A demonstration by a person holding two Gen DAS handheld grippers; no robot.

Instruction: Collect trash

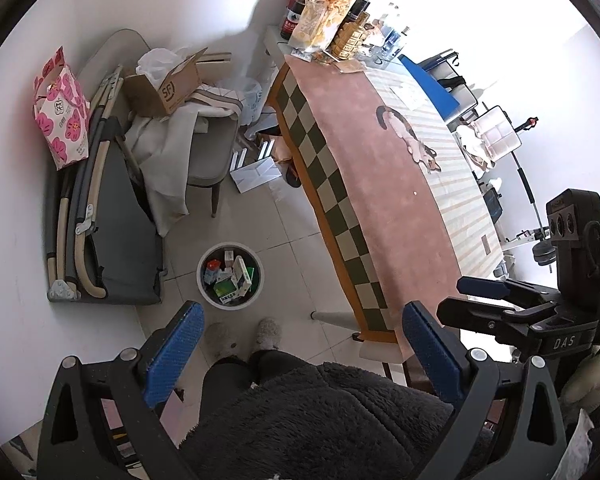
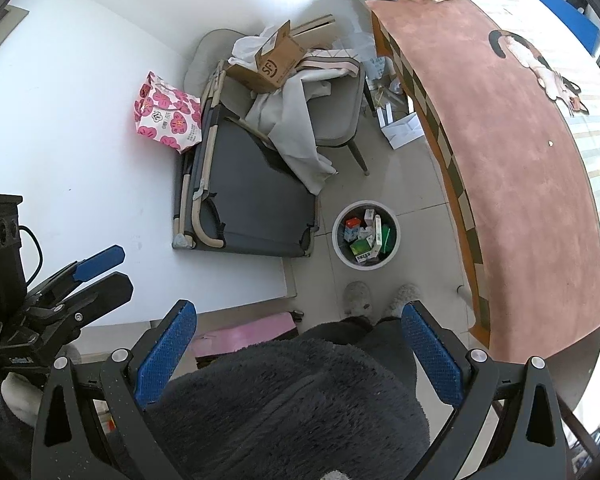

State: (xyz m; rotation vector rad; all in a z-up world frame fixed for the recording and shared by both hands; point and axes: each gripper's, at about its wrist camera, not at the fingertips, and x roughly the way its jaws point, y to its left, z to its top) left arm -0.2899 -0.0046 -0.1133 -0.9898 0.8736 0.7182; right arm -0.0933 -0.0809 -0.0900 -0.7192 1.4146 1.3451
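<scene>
**Both grippers hanging empty above the filled bin**

Below, the white trash bin (image 1: 230, 276) is sitting on the tiled floor beside the table (image 1: 380, 184), holding small boxes and cartons (image 2: 364, 236). The left gripper (image 1: 304, 356) is gaping wide and gripping nothing; the right gripper (image 2: 300, 354) is likewise spread wide and empty. A person in a dark fleece garment (image 2: 284, 408) is standing just behind the bin, slippers (image 1: 268, 334) pointing toward it.

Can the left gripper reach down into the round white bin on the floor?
Probably yes. The left gripper is open and empty, and the round white bin stands uncovered on bare floor tiles beside the table, nothing above it. The person would need to bend down.
</scene>
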